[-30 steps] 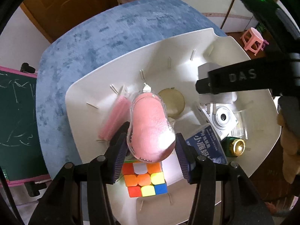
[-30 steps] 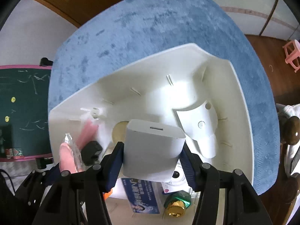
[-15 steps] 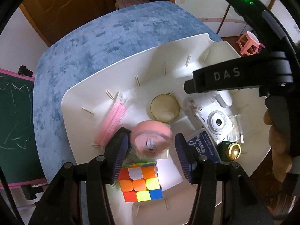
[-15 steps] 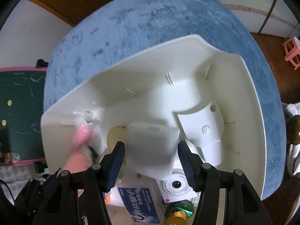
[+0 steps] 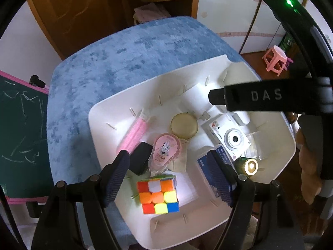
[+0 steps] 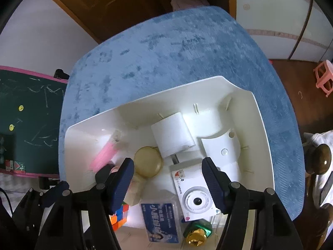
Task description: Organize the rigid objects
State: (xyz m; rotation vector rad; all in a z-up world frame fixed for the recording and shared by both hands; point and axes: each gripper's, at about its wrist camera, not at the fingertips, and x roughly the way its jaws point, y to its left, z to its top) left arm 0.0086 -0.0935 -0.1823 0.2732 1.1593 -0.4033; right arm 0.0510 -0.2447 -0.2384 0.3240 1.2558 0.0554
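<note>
White bin on the blue-covered counter now holds everything. Left hand-held gripper is wide, jaws opening, nothing between them; pink tape dispenser lies flat beside the cube. Right hand-held gripper likewise opening, empty, white charger block resting near the back wall by the camera. Best to lift both straight up, clear of the rim, before swinging away. A second ago each item was clamped; both have since dropped in

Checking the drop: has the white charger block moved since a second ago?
Yes. The white rectangular charger block has left the right claw and now lies in the white plastic bin, beside the round tan compact.
</note>
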